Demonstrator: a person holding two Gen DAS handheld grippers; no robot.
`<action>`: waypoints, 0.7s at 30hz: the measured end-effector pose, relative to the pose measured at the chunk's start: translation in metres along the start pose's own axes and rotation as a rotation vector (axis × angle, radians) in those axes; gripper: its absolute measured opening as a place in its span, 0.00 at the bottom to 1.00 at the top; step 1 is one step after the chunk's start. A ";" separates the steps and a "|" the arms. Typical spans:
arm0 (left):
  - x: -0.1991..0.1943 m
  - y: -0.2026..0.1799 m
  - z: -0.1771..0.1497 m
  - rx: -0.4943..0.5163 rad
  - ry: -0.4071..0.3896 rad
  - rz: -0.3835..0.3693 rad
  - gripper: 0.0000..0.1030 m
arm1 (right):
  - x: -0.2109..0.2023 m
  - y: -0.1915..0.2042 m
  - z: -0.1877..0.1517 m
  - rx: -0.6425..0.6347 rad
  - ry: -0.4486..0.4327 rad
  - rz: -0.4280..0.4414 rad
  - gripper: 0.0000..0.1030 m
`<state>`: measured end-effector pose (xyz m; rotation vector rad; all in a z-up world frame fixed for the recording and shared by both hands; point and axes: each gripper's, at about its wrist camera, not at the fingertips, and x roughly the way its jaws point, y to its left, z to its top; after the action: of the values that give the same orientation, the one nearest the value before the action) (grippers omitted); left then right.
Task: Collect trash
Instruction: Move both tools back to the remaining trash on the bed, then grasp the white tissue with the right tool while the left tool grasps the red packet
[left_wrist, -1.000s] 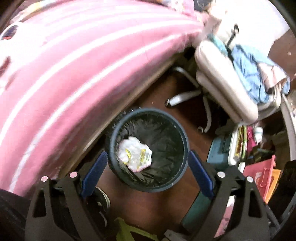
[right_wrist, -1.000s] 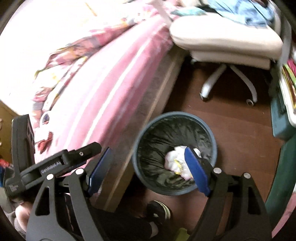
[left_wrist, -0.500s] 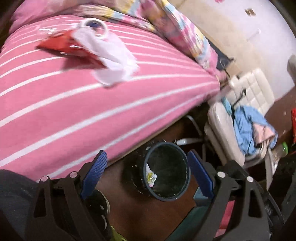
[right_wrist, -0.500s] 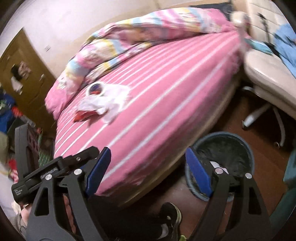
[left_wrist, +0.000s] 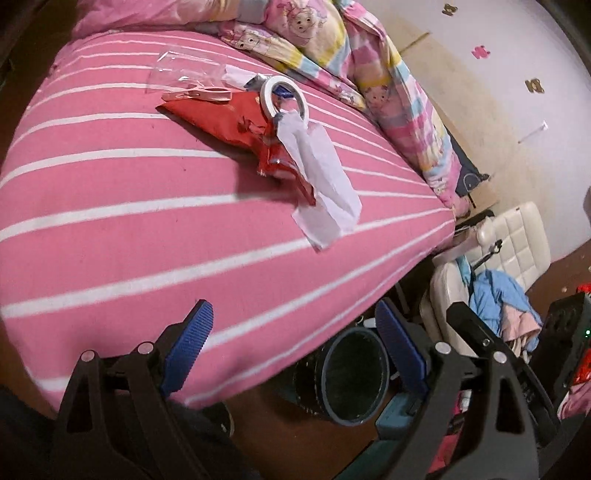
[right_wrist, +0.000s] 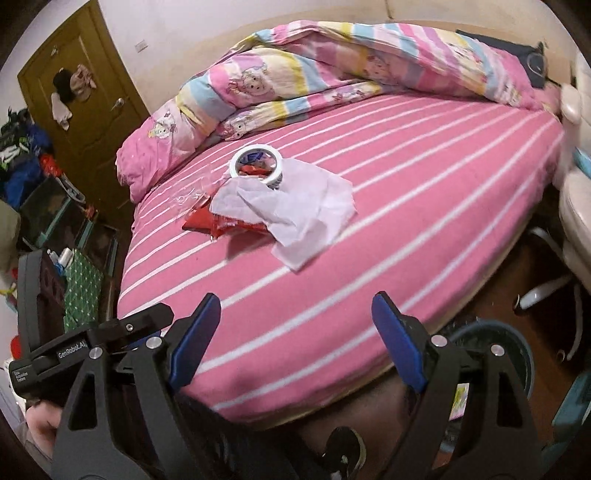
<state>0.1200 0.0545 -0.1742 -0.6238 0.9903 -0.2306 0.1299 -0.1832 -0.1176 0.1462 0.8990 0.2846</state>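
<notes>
On the pink striped bed (left_wrist: 110, 221) lies a pile of trash: a white tissue (left_wrist: 321, 177), a red wrapper (left_wrist: 229, 118), a tape roll (left_wrist: 282, 94) and clear plastic (left_wrist: 177, 72). The right wrist view shows the tissue (right_wrist: 295, 210), wrapper (right_wrist: 214, 223) and tape roll (right_wrist: 256, 166) too. A dark bin (left_wrist: 351, 380) stands on the floor by the bed; its rim also shows in the right wrist view (right_wrist: 517, 354). My left gripper (left_wrist: 295, 339) and right gripper (right_wrist: 295, 325) are both open and empty, over the bed's near edge.
A folded cartoon quilt (right_wrist: 332, 62) lies along the far side of the bed. A white office chair (left_wrist: 498, 266) with clothes stands right of the bin. A wooden door (right_wrist: 81, 85) and boxes (right_wrist: 81, 291) are at the left.
Both grippers have lifted from looking down into the bin to facing the bed top. The trash pile has come into view; the bin has slid to the lower right.
</notes>
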 end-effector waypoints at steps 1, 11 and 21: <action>0.005 0.003 0.005 -0.006 0.004 -0.009 0.84 | 0.006 0.000 0.006 -0.006 0.003 0.003 0.81; 0.049 0.019 0.044 -0.054 -0.013 -0.038 0.84 | 0.075 -0.005 0.050 -0.048 0.036 0.028 0.81; 0.101 0.039 0.091 -0.075 -0.046 -0.061 0.84 | 0.150 -0.015 0.070 -0.023 0.103 0.024 0.81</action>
<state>0.2473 0.0754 -0.2327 -0.7259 0.9393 -0.2327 0.2759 -0.1521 -0.1910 0.1221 0.9958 0.3274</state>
